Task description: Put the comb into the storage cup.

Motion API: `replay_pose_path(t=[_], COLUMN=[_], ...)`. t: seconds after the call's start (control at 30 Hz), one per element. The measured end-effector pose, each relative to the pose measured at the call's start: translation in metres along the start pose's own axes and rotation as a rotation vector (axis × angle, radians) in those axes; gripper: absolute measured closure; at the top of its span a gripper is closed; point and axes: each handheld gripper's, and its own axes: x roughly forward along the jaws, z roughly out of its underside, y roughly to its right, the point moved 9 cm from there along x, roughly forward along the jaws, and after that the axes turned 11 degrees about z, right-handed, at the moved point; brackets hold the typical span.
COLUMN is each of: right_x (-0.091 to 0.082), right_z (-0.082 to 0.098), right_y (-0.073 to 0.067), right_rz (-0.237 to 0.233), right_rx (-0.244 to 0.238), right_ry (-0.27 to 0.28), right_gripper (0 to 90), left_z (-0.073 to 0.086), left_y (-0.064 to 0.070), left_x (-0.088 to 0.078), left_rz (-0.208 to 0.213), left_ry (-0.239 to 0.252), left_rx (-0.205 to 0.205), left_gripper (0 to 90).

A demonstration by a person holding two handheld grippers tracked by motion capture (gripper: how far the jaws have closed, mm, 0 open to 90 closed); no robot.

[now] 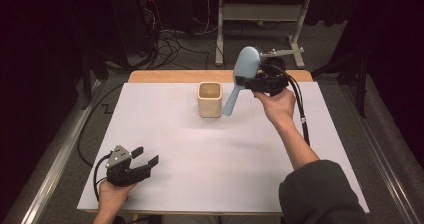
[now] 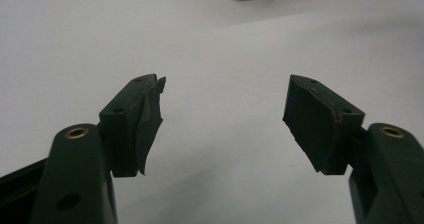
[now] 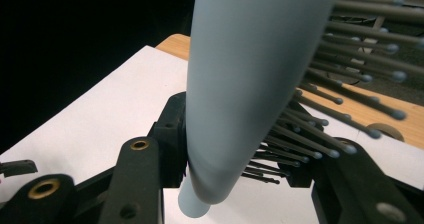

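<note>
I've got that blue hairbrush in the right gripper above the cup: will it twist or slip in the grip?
The hairbrush looks like rigid plastic, so it probably won't flex. The right gripper clamps it near the head with bristles against one side, so it might pivot. Its smooth tapered handle hangs tilted beside the cream cup and may slide if jolted.

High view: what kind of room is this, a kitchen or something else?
Probably a lab or workshop for recording handling tasks, not a kitchen. A white work table stands on a hard floor, loose cables trail behind it, and the right gripper holds a blue hairbrush beside a cream cup.
</note>
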Motion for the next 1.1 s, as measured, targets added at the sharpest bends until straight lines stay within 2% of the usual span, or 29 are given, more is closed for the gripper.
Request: replay_pose_path(t=[0.53,1.1], right_x=[0.014,0.03], right_z=[-0.019,-0.039], right_y=[-0.001,-0.011], right_rz=[0.043,0.063], right_rx=[0.0,-0.015], right_ry=[0.018,0.012], right_gripper=[55.4,55.4], left_z=[0.0,0.0], left_y=[-0.002,-0.004], left_x=[-0.001,-0.003], left_rz=[-0.008,-0.01], left_ry=[0.002,0.01], left_rx=[-0.007,-0.017], left_gripper=[32.3,32.8])
